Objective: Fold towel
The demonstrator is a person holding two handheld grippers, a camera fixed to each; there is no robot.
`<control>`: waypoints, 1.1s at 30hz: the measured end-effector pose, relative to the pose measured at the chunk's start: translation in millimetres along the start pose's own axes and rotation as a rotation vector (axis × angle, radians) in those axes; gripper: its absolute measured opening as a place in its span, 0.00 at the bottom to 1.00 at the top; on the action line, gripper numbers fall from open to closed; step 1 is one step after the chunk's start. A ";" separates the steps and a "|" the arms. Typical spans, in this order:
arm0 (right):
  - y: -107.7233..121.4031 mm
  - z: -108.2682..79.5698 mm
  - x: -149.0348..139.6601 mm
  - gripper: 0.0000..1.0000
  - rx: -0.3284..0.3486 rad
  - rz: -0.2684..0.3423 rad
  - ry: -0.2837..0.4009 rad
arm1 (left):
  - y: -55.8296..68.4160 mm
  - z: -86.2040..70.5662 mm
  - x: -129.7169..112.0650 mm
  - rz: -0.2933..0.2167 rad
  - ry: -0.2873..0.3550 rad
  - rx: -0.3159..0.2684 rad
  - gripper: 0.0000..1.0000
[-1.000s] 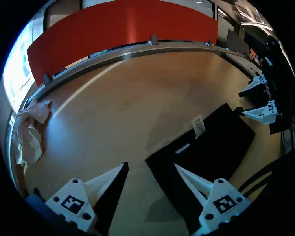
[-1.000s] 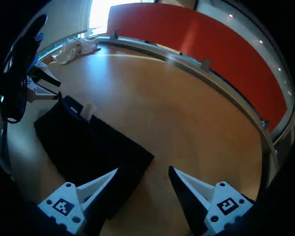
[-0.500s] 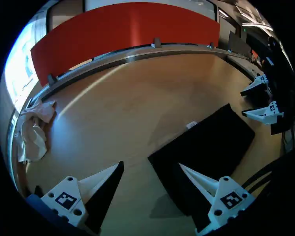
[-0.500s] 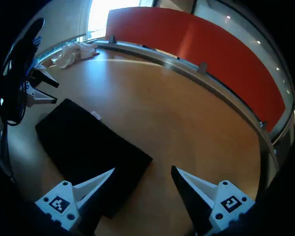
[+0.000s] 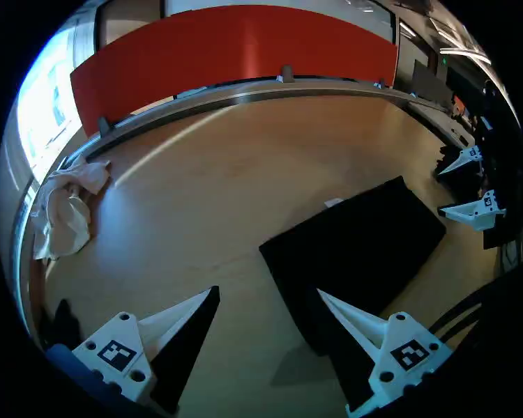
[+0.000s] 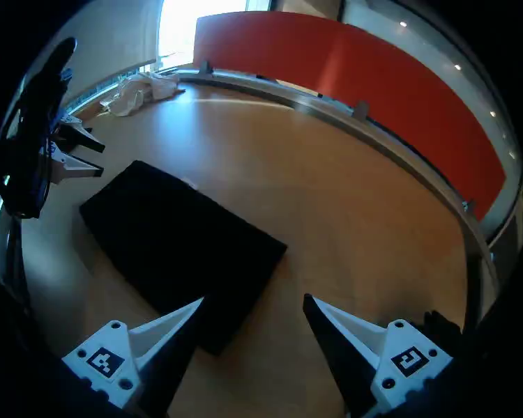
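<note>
Backs both tools off the black towel (image 5: 352,251), leaving it flat on the table (image 5: 213,181) as 1 folded rectangle, the top flap now laid down. Holds the left hand-held gripper (image 5: 265,292) spread and empty over the near corner. Holds the right hand-held gripper (image 6: 253,299) likewise spread and empty at the opposite edge. Reads as 1 fold finished; possibly calls for another.

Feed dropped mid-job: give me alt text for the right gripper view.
A black towel lies flat on the wooden table, just ahead of the open, empty right gripper. The left gripper hovers open by the towel's far end; a pale crumpled cloth sits beyond, near a red panel.
</note>
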State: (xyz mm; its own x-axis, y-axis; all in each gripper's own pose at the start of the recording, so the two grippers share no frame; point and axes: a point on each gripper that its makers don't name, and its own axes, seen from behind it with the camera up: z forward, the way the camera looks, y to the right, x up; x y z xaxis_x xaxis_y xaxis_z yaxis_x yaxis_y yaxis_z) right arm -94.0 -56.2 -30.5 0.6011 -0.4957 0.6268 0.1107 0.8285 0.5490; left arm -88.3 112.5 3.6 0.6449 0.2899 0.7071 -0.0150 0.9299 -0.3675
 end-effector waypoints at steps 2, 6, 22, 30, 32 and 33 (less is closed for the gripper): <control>-4.3 -3.3 -4.4 1.00 0.007 0.003 0.000 | 1.8 -5.3 -6.0 -0.015 0.001 0.006 0.92; -11.0 -9.0 -11.5 1.00 0.018 0.006 -0.001 | 5.0 -15.3 -19.7 -0.050 -0.001 0.021 0.92; -29.1 -17.3 -26.4 1.00 0.126 -0.097 -0.024 | 9.6 -52.3 -64.5 -0.164 -0.007 0.072 0.92; -31.9 -14.9 -39.8 0.83 0.198 -0.169 -0.071 | 5.4 -78.3 -87.5 -0.205 -0.011 0.110 0.92; -31.1 -13.9 -42.3 0.76 0.209 -0.177 -0.082 | 5.2 -84.4 -93.0 -0.215 -0.012 0.117 0.92; -30.9 -13.3 -43.3 0.73 0.214 -0.181 -0.086 | 5.2 -87.1 -95.6 -0.220 -0.013 0.119 0.92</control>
State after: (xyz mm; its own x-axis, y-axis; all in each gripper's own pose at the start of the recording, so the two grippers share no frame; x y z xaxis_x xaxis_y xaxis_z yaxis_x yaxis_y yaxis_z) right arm -112.9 -56.8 -82.0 0.5162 -0.6582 0.5480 0.0351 0.6556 0.7543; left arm -83.5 69.9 -118.5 0.6327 0.0800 0.7702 0.0339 0.9908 -0.1307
